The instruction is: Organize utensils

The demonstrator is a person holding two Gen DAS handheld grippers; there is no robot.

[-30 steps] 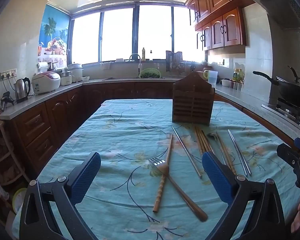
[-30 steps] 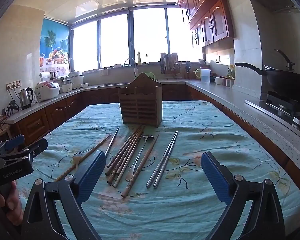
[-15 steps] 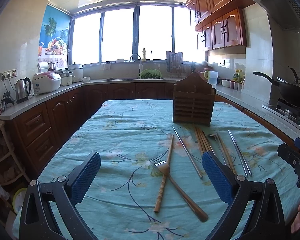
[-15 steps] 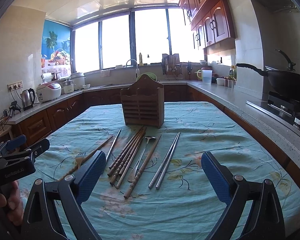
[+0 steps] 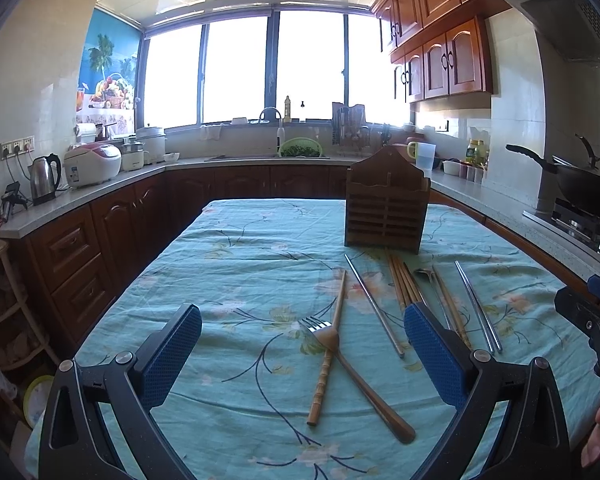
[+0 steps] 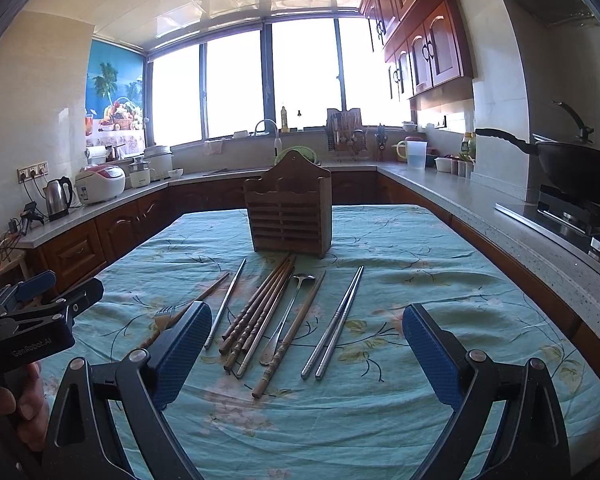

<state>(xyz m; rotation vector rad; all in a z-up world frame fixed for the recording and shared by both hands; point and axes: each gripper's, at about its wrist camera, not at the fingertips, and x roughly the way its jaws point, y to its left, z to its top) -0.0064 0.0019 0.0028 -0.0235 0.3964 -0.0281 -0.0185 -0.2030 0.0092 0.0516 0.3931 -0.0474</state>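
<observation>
Here, a kitchen table's teal floral cloth (image 6: 420, 248) carries a wooden holder (image 6: 290, 210); chopsticks (image 6: 260, 312) lie just before it. Left gripper (image 5: 300, 356) and right gripper (image 6: 306, 350) hover spread, empty.

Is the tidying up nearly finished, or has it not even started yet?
Not started. Nothing looks put away: no utensil shows in the wooden holder. Nothing is in hand: the left gripper and right gripper are both open. Left to do: the fork, spoon, wooden chopsticks and metal chopsticks lie on the tablecloth.
</observation>
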